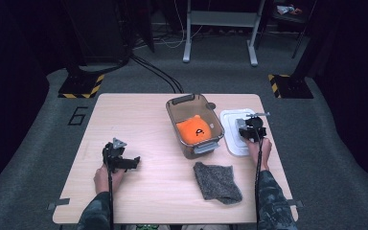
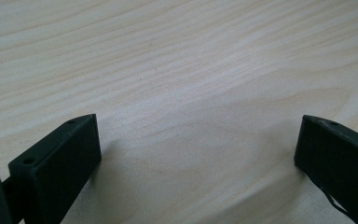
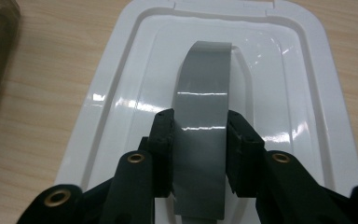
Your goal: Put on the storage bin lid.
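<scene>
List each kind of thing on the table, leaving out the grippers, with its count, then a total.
Clear brown bin: 1
Orange soft toy: 1
White lid with grey handle: 1
Grey cloth: 1
Total: 4

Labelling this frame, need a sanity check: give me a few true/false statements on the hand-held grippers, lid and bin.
1. The right hand-held gripper is clamped on the grey handle of the white lid. True.
2. The lid sits on the bin. False: it lies on the table beside the bin.
3. The left hand-held gripper holds the grey cloth. False: its jaws are open over bare table.
4. An orange toy lies in the bin. True.
</scene>
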Tool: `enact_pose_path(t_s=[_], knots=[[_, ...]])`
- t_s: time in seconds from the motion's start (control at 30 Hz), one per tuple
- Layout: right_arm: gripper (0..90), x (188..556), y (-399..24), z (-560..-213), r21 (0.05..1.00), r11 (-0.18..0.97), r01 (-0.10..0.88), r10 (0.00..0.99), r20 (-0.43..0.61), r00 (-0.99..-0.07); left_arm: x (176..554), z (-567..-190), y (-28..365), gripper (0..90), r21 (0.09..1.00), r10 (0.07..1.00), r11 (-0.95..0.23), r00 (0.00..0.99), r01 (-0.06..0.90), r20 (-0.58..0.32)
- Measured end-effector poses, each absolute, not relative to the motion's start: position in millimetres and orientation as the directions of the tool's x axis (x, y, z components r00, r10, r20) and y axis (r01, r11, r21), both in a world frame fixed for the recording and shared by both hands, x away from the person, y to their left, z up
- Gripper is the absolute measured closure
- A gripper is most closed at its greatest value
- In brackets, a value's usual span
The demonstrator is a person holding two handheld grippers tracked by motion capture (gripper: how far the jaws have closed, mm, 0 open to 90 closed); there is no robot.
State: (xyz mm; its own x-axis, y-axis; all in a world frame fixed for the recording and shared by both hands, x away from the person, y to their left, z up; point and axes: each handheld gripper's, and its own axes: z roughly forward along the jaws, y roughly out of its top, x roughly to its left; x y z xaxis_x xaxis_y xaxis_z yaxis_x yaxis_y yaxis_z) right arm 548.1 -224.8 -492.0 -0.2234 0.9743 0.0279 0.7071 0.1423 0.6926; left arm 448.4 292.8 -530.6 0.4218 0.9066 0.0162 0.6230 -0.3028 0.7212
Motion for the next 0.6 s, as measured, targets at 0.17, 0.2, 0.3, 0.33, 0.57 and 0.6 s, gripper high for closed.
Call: enact_pose_path(t_s=[0.17, 0.2, 0.3, 0.33, 0.57, 0.6], knots=[[67.2, 545.4, -227.3, -489.3, 0.696, 0.121, 0.708, 0.974, 0.056, -0.221, 448.4, -530.6, 292.8, 0.1, 0.722, 0.906, -0.303, 0.422, 0.623, 0.016], [67.3, 543.6, -228.7, -487.1, 0.697, 0.112, 0.709, 0.973, 0.07, -0.222, 448.4, -530.6, 292.8, 0.1, 0.721, 0.906, -0.303, 0.422, 0.623, 0.016], [67.3, 540.1, -230.9, -482.9, 0.697, 0.103, 0.709, 0.971, 0.086, -0.225, 448.4, -530.6, 292.8, 0.1, 0.722, 0.906, -0.303, 0.422, 0.623, 0.016], [67.3, 539.0, -231.5, -481.4, 0.704, 0.097, 0.703, 0.971, 0.089, -0.223, 448.5, -530.6, 292.8, 0.1, 0.722, 0.906, -0.303, 0.422, 0.622, 0.016], [67.3, 530.5, -234.8, -467.0, 0.73, 0.134, 0.67, 0.961, 0.07, -0.269, 448.5, -530.6, 292.8, 0.1, 0.722, 0.906, -0.302, 0.422, 0.623, 0.016], [67.3, 528.8, -234.7, -465.0, 0.73, 0.127, 0.671, 0.961, 0.078, -0.266, 448.5, -530.6, 292.8, 0.0, 0.722, 0.907, -0.302, 0.422, 0.623, 0.016]])
